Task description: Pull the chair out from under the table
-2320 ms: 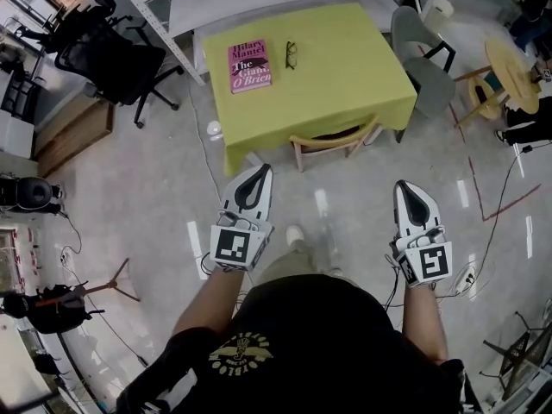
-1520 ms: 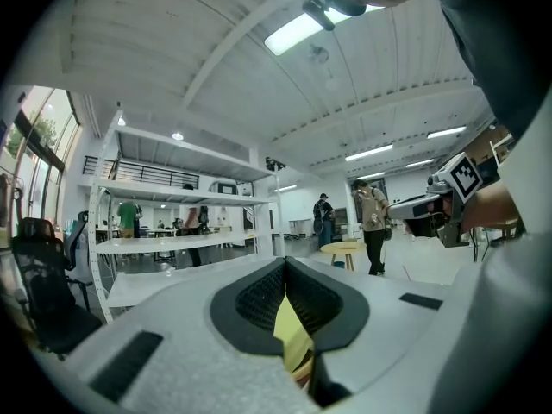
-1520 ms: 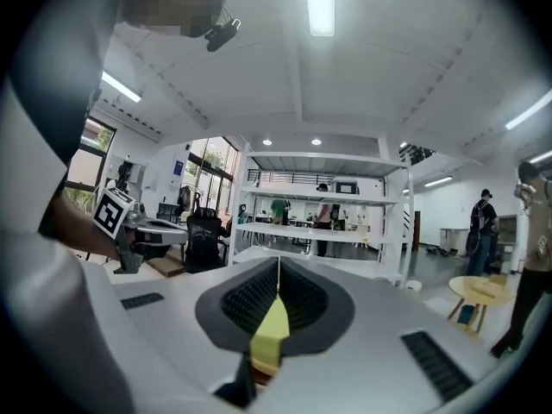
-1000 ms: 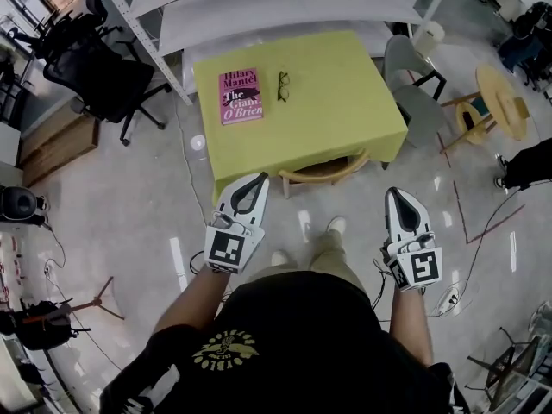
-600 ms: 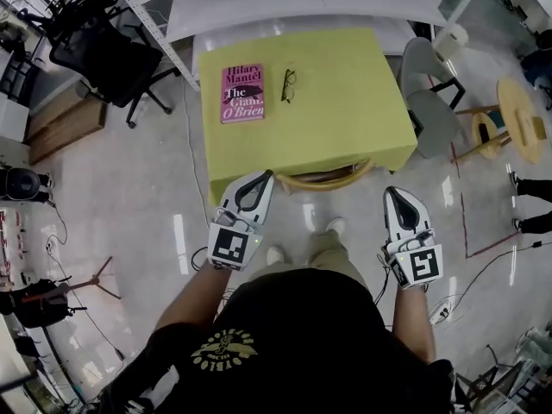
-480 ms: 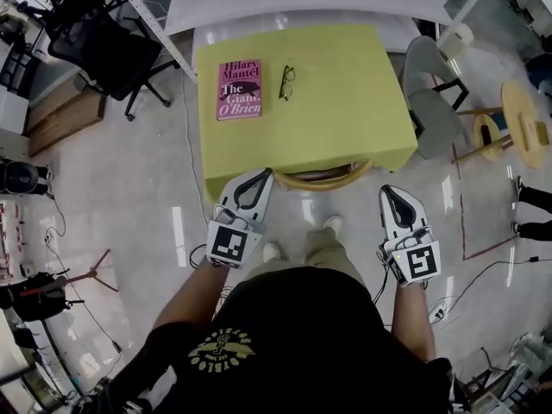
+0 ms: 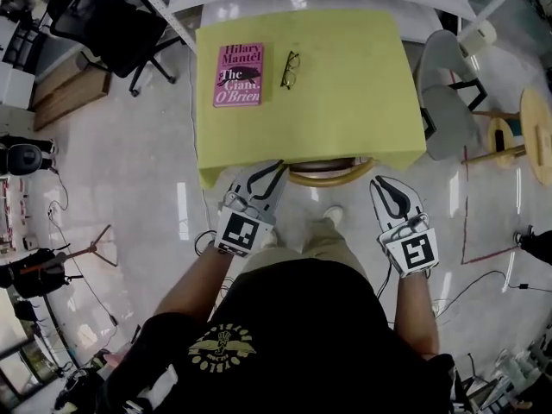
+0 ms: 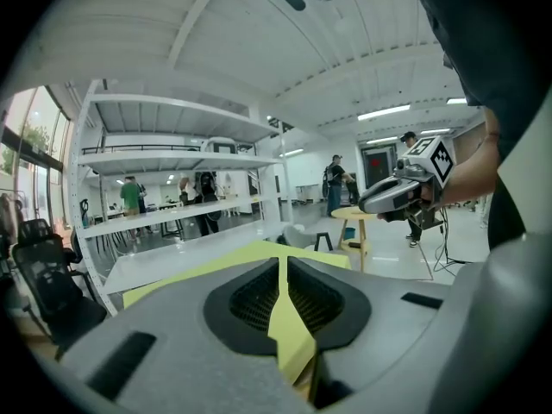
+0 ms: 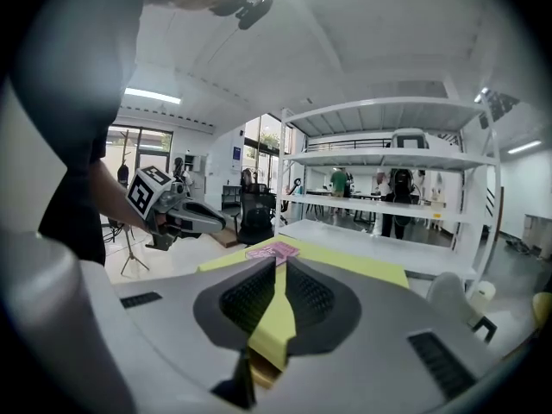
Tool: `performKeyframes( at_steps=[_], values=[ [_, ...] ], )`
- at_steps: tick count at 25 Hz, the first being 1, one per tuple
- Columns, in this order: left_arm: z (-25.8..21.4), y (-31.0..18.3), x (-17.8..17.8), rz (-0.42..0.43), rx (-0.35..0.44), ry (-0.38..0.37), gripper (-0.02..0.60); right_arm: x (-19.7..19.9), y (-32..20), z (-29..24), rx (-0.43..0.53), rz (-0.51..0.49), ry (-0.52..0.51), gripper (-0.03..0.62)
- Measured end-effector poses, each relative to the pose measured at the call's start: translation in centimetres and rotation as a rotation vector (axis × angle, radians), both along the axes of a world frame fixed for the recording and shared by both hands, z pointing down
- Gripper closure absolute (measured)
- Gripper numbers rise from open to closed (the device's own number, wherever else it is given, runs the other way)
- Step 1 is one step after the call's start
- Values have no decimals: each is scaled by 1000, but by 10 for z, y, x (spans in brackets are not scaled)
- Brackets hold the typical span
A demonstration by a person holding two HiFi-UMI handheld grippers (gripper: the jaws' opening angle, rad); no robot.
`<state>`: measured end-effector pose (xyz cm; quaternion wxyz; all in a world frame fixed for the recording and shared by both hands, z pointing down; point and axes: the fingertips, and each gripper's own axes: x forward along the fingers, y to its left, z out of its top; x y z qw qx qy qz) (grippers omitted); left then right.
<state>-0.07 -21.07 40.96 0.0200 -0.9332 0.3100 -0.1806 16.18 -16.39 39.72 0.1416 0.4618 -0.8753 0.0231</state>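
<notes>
A wooden chair is tucked under the table with the yellow-green cloth (image 7: 345,102); only its curved back rail (image 7: 329,173) shows past the near edge. My left gripper (image 7: 278,167) is shut and empty, its tip just left of the rail at the cloth's hem. My right gripper (image 7: 379,184) is shut and empty, a little right of the rail's other end. Neither touches the chair. In the left gripper view the jaws (image 8: 283,261) meet with the yellow cloth beyond them. The right gripper view shows the same (image 9: 280,266).
A pink book (image 7: 238,74) and a pair of glasses (image 7: 290,69) lie on the table. A black office chair (image 7: 108,33) stands at the far left, a grey chair (image 7: 448,102) and a round wooden stool (image 7: 539,136) at the right. Shelving runs behind the table.
The person has walked up to the table. Both grippers have come forward and down to the near edge, one on each side of the chair back. Both jaws stayed shut.
</notes>
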Motion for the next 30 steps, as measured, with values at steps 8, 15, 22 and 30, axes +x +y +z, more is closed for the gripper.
performKeyframes(
  at_steps=[8, 15, 22, 30],
  values=[
    [13, -4, 12, 20, -45, -39, 473, 9, -17, 2, -17, -81, -21, 576],
    [21, -5, 25, -20, -70, -47, 439, 21, -26, 11, -47, -177, -5, 509],
    [38, 2, 40, -30, -122, -94, 398, 26, -27, 25, -90, -298, 15, 447],
    [57, 12, 46, 0, -170, -155, 377, 21, -30, 45, -132, -343, 36, 398]
  ],
)
